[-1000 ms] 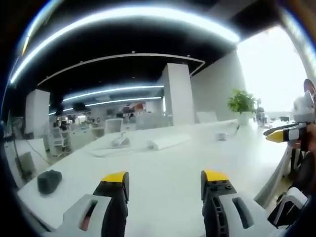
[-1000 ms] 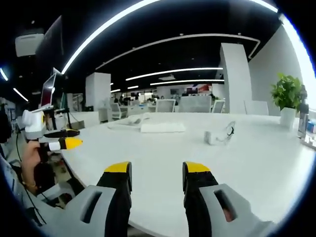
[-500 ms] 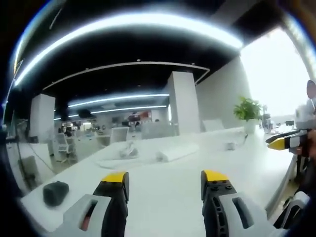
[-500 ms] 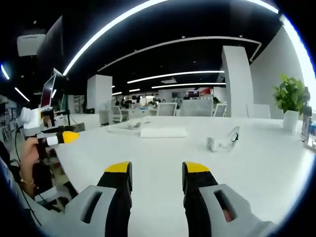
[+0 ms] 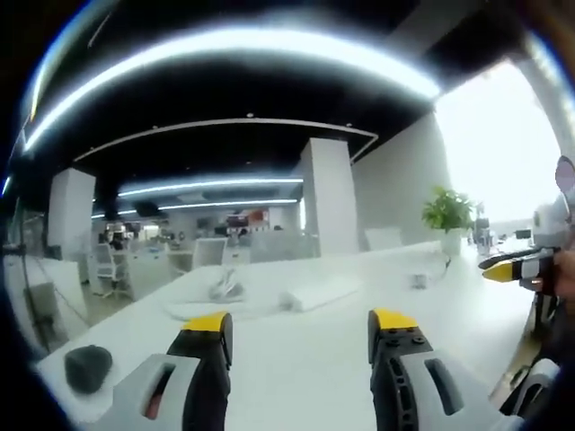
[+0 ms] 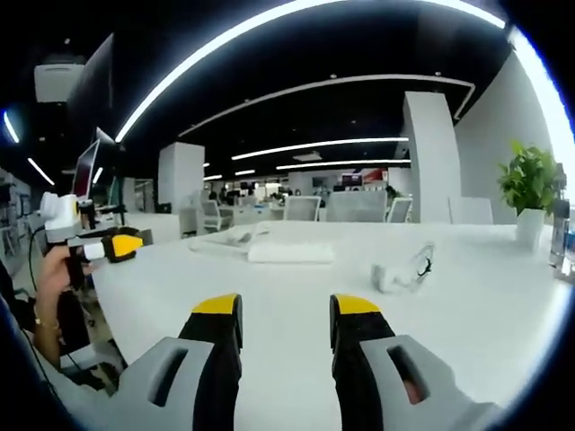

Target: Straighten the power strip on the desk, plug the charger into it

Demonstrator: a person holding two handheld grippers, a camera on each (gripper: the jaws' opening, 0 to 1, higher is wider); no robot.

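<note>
A white power strip (image 6: 289,252) lies flat on the white desk (image 6: 476,296), far ahead of my right gripper (image 6: 286,307), whose jaws stand open with nothing between them. Right of the strip sits a small white charger (image 6: 386,277) with a looped cable (image 6: 419,264). In the left gripper view the power strip (image 5: 319,292) and the charger (image 5: 418,280) lie well beyond my left gripper (image 5: 301,323), also open and holding nothing. Each gripper shows at the other view's edge: left gripper (image 6: 103,247), right gripper (image 5: 514,265), both held off the desk's near side.
A coiled white cord (image 5: 225,287) lies left of the strip. A dark rounded object (image 5: 88,368) sits at the desk's left corner. A potted plant (image 6: 530,184) and a bottle (image 6: 561,232) stand at the far right. A monitor (image 6: 90,166) rises on the left.
Both views have shifted slightly with the hands. The power strip, the charger and the cord lie where they were, and both grippers stay open.
</note>
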